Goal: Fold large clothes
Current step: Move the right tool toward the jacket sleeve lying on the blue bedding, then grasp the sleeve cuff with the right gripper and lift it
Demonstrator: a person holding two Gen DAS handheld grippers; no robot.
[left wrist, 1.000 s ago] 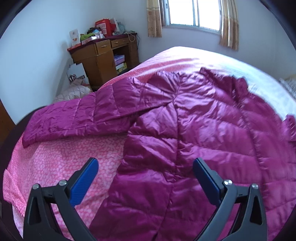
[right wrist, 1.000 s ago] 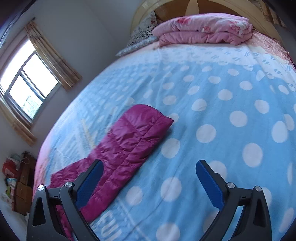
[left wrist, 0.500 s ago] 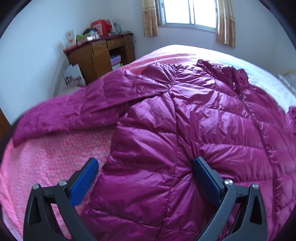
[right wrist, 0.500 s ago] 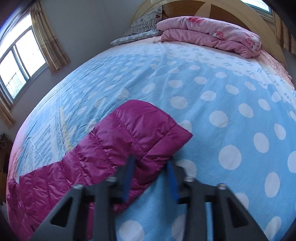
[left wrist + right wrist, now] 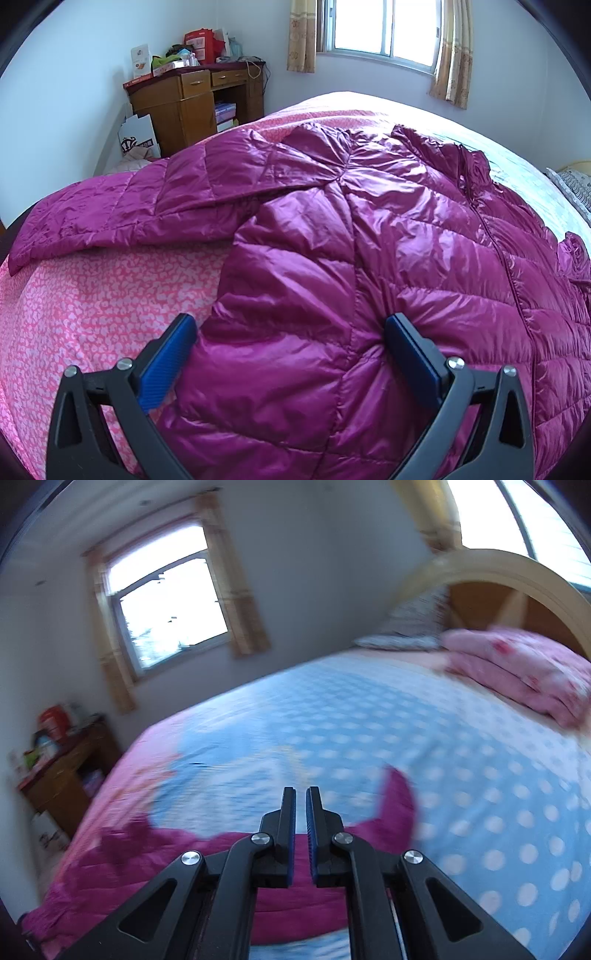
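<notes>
A shiny magenta quilted jacket (image 5: 369, 240) lies spread on the bed, one sleeve (image 5: 129, 206) stretched out to the left. My left gripper (image 5: 291, 332) is open wide over the jacket's near side edge. Puffy fabric fills the gap between its jaws, and the right finger (image 5: 410, 343) dents into it. In the blurred right wrist view my right gripper (image 5: 300, 801) is shut, raised above the bed. The other sleeve (image 5: 397, 801) hangs lifted from deep between its jaws, cuff sticking up to the right. The rest of the jacket (image 5: 147, 867) trails down to the left.
The bed has a pink patterned sheet (image 5: 92, 295) and a blue dotted cover (image 5: 369, 720). A folded pink quilt (image 5: 524, 672) and a pillow (image 5: 406, 627) lie by the headboard (image 5: 498, 576). A cluttered wooden desk (image 5: 184, 107) stands in the corner under a window (image 5: 376, 29).
My right gripper closed on the sleeve end, then rose and rolled, lifting the sleeve off the bed. My left gripper edged forward onto the jacket's side and stayed open.
</notes>
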